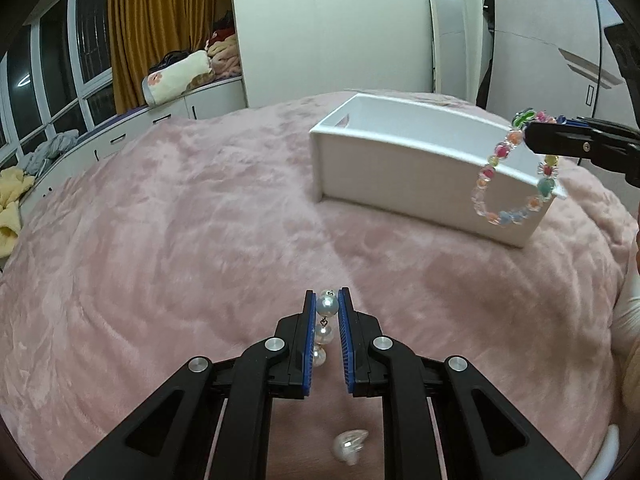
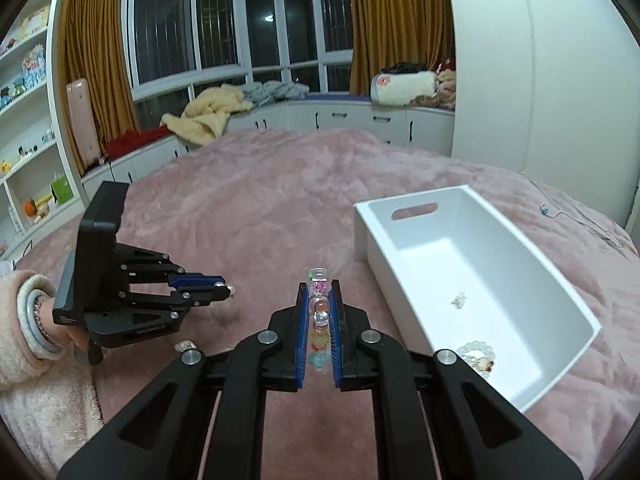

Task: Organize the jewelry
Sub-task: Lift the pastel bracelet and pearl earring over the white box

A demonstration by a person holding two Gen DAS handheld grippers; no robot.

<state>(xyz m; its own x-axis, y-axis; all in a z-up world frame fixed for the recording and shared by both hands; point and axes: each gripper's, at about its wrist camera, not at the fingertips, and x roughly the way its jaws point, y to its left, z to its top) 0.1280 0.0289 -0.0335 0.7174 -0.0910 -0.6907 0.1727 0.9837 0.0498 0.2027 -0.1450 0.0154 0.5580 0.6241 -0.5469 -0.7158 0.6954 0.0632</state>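
Left gripper (image 1: 327, 300) clenched on white pearl strand (image 1: 323, 328) above fuzzy pink blanket (image 1: 180, 220). Right gripper (image 2: 319, 292) pinching multicolour translucent bead bracelet (image 2: 319, 320), dangling beside glossy white rectangular plastic bin (image 2: 560, 276). No legible writing.

bed cover (image 1: 180, 216): pink plush cloth, soft nap, matt
storage bin (image 1: 420, 168): white plastic, smooth, slight sheen
pearl strand (image 1: 326, 306): glossy pearly beads
beaded bracelet (image 1: 516, 168): clear and coloured glossy beads
left gripper (image 1: 327, 305): matt black plastic, ribbed blue pads, metal pins
curtains (image 2: 394, 20): ochre cloth
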